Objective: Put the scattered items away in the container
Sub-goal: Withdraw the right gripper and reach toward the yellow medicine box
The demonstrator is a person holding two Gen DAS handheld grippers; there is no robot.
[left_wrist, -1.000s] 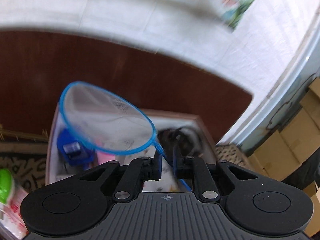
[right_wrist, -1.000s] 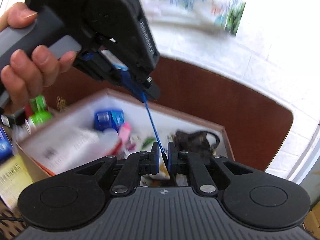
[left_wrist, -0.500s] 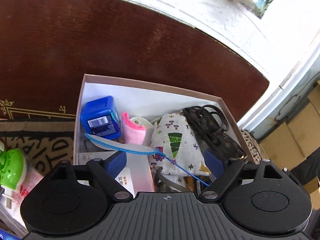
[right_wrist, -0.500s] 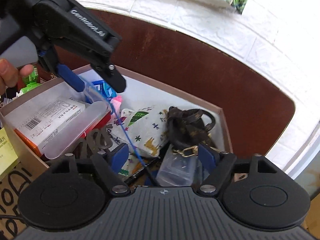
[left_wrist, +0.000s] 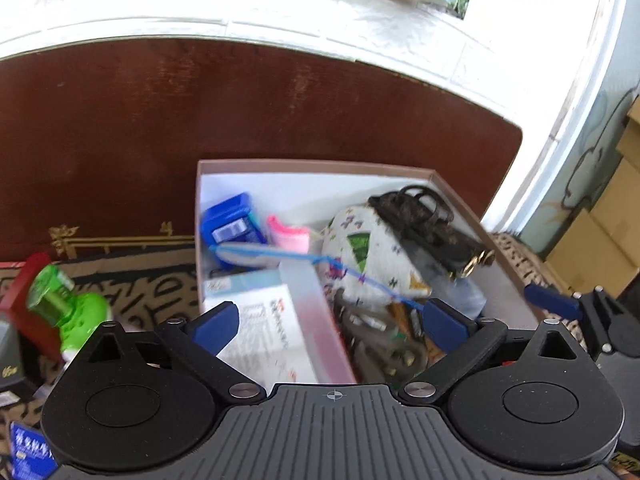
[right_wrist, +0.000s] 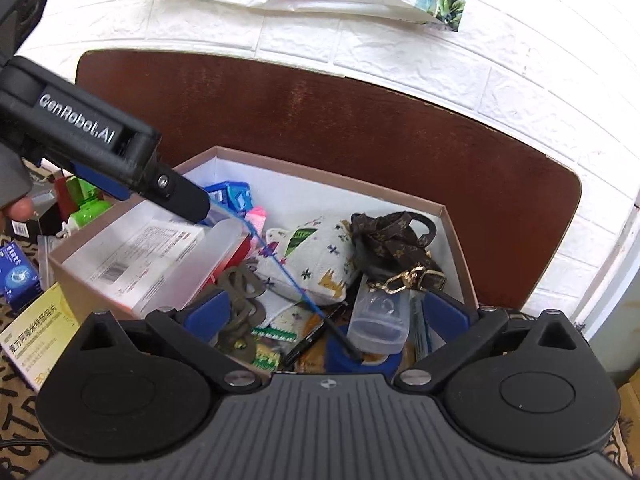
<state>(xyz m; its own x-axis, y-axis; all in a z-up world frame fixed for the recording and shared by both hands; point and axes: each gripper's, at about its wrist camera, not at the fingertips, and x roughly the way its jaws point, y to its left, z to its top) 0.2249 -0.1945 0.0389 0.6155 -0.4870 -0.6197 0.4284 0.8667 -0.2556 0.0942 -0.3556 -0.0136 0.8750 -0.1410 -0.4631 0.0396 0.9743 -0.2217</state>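
Lying across the jumble in the white-lined cardboard box [right_wrist: 450,224], the small blue-rimmed net on its thin wire handle [left_wrist: 256,251] is now free, both the left gripper [left_wrist: 330,318] and the right gripper [right_wrist: 328,314] having just spread their jaws wide with nothing between them. Plenty is packed already (pouch, strap, cartons). Left out on the patterned bench cloth [right_wrist: 16,412] are a green plastic bottle [left_wrist: 66,306], a yellow carton [right_wrist: 38,338] and a blue packet [right_wrist: 16,276].

1. My left gripper [left_wrist: 332,322] and right gripper [right_wrist: 326,314] were both clamped on the blue net [left_wrist: 256,254]; their jaws have just been opening and now stand wide, touching nothing.
2. The net, held up a second ago, now lies in the box [left_wrist: 320,166] across the printed pouch [left_wrist: 372,256].
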